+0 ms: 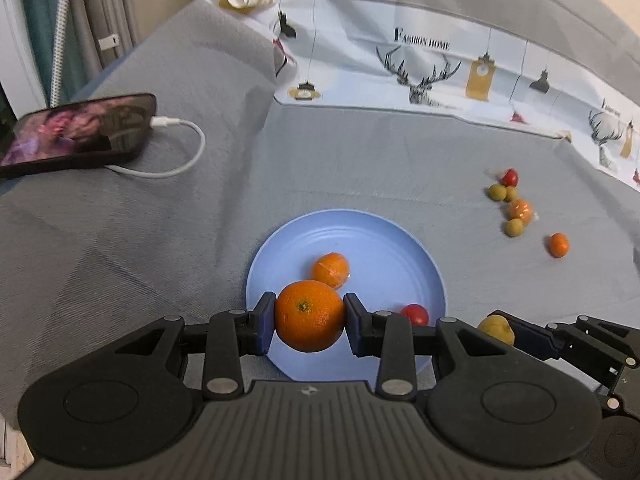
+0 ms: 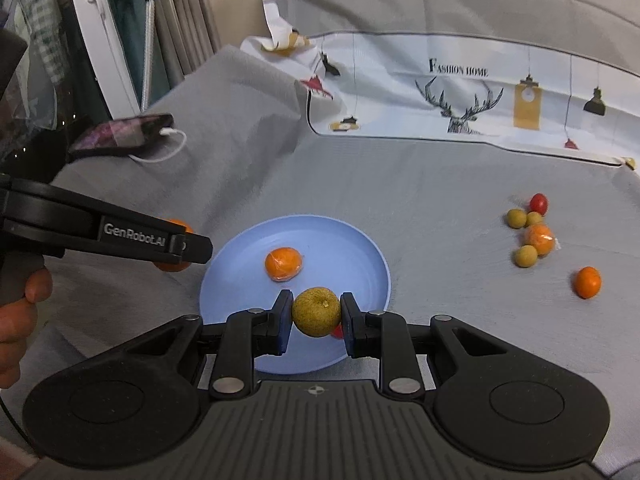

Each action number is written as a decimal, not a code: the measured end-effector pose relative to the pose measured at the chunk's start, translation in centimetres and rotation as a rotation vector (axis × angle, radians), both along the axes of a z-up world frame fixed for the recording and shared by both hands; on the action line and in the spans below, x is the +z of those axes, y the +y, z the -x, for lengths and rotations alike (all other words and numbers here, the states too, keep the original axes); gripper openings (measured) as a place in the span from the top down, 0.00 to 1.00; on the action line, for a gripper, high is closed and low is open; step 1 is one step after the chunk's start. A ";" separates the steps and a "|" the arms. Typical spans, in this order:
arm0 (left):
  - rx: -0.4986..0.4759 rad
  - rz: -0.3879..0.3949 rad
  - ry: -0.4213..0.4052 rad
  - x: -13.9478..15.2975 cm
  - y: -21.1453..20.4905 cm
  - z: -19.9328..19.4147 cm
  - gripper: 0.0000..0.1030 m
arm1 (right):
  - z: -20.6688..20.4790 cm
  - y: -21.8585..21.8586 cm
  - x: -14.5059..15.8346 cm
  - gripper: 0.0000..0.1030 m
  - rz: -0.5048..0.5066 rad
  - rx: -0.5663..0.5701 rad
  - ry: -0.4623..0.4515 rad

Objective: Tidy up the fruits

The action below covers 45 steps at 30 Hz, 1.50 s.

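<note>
Item: left gripper (image 1: 309, 316), blue pads clamped on either side of a large orange (image 1: 309, 315), held above the near edge of a light blue plate (image 1: 372, 236). Item: right gripper (image 2: 316, 312), closed on a small yellow-green round fruit (image 2: 317, 311), also over the plate's near part. On the plate: one plastic-wrapped small orange (image 1: 330, 270) and one red cherry tomato (image 1: 416, 313), the latter partly hidden behind the left gripper's arm. Loose group on the grey cloth (image 1: 400, 168) to the right, well apart from the plate: a red tomato (image 2: 539, 203), three yellow-green fruits (image 2: 517, 217), a wrapped orange (image 2: 540, 238), and a bare small orange (image 2: 587, 282) set slightly aside. Far left: a phone (image 1: 76, 136) with a white charging cable (image 1: 180, 152) plugged in. Background: a white printed cloth (image 2: 460, 92) with deer and lamp motifs. A hand (image 2: 18, 312) grips the left gripper's handle.
</note>
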<state>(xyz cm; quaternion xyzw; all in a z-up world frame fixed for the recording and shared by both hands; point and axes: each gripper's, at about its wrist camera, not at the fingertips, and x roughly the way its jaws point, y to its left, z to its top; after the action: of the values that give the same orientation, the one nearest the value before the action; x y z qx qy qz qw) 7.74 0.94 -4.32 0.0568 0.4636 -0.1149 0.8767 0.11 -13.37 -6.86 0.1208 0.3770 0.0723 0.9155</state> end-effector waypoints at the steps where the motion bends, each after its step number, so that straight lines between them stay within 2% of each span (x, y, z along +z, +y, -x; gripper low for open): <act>1: -0.001 -0.004 0.007 -0.4 -0.1 -0.4 0.62 | -0.3 0.0 -0.3 0.74 0.000 0.002 0.006; 14: -0.022 -0.067 0.055 -4.5 -0.6 -3.2 0.60 | -3.8 1.0 -2.9 0.74 0.031 0.071 0.052; 15: -0.030 -0.061 0.045 -4.4 -0.5 -3.1 0.49 | -4.1 1.2 -2.9 0.74 0.033 0.081 0.051; 16: -0.040 -0.057 0.030 -4.1 -0.5 -3.0 0.26 | -4.3 1.4 -2.9 0.72 0.035 0.090 0.050; 17: -0.044 -0.057 0.005 -3.6 -0.5 -2.7 0.13 | -4.4 1.5 -2.7 0.60 0.043 0.098 0.051; 18: -0.041 -0.057 -0.030 -3.0 -0.4 -2.2 0.00 | -4.4 1.5 -2.5 0.52 0.053 0.093 0.046; 20: -0.052 -0.057 -0.089 -2.0 -0.3 -1.1 0.00 | -3.9 1.4 -1.8 0.27 0.063 0.080 0.034; 22: -0.074 -0.078 -0.095 -1.4 -0.3 -0.2 0.00 | -3.1 1.1 -1.1 0.18 0.061 0.077 0.033; 26: -0.054 -0.097 -0.074 -0.6 0.4 2.3 0.00 | -0.3 0.6 -0.1 0.08 0.047 0.050 0.063; 30: -0.022 -0.076 -0.056 0.1 1.3 5.2 0.00 | 2.8 0.6 1.0 0.05 0.062 0.026 0.072; 33: -0.019 -0.092 -0.054 0.3 1.6 7.1 0.00 | 4.7 0.8 2.1 0.02 0.084 0.012 0.045; 45: 0.007 -0.055 -0.171 4.1 2.6 12.8 0.00 | 10.4 0.5 5.6 0.01 0.142 -0.049 -0.070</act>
<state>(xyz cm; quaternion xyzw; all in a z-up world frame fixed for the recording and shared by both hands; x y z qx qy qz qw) -5.05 3.53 -0.20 0.0887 0.3903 -0.0941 0.9116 -10.33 -12.88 -1.29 0.0621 0.3458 0.0270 0.9359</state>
